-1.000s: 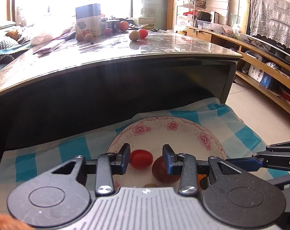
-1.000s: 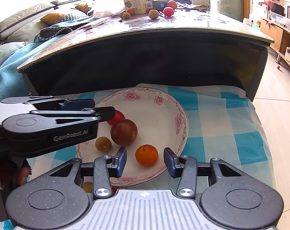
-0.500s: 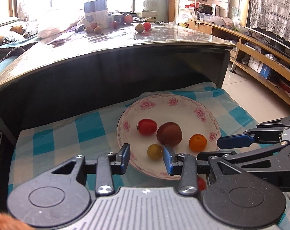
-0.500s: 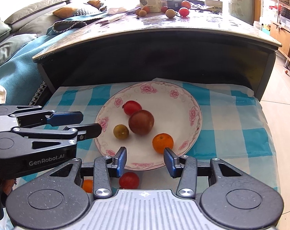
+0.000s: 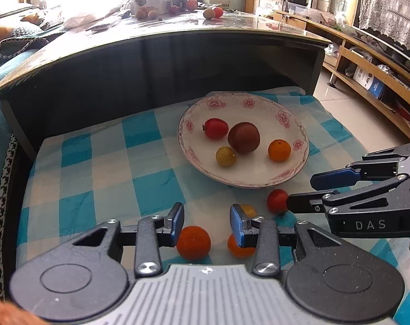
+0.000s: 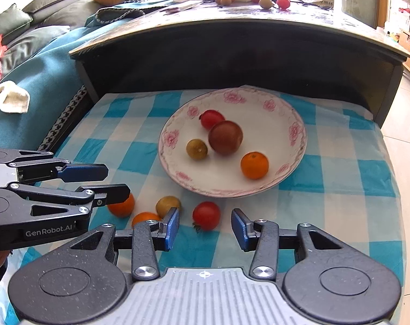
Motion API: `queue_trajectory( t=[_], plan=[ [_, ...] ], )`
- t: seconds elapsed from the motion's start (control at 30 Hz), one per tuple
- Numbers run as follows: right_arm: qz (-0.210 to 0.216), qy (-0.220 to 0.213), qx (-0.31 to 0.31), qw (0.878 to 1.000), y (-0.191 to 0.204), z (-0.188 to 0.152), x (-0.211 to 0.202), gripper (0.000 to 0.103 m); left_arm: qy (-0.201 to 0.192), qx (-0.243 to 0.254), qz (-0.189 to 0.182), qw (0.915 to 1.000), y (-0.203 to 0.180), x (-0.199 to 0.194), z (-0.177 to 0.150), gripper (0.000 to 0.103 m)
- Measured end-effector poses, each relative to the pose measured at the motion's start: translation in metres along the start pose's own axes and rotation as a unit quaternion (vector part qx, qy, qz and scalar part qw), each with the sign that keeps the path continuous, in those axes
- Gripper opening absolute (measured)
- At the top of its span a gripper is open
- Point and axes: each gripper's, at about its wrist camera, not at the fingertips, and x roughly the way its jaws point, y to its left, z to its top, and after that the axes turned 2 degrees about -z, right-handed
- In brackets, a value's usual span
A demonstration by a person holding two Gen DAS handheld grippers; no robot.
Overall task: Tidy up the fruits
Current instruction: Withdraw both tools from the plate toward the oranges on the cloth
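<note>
Wrist views: left tool and right tool both wide apart, empty, above loose fruits.

Eight fruits, one plate, two grippers.

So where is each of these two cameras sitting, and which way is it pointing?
Left wrist: rides on the left gripper, looking forward over the checked cloth at the plate; the right gripper pokes in.
Right wrist: rides on the right gripper, facing the same plate; the left gripper enters.
Shared: plate, loose fruit, dark table behind.
</note>
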Motion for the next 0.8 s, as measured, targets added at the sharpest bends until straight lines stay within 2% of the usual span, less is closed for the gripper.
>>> queue_trajectory(
  t=[0.27,0.5,0.8],
  plan=[
    [0.030,0.023,-0.019,0.999,0.022,-0.008,0.007,0.039,0.021,0.009,-0.004,0.9997,0.008,0.001,-0.016,0.046],
    [0.041,0.040,-0.028,0.998,0.039,-0.008,0.023,0.039,0.037,0.020,-0.016,0.9990,0.017,0.005,-0.019,0.046],
    [0.057,0.052,-0.028,0.997,0.047,-0.006,0.039,0.039,0.051,0.015,-0.013,0.9985,0.033,0.011,-0.023,0.046]
  ],
)
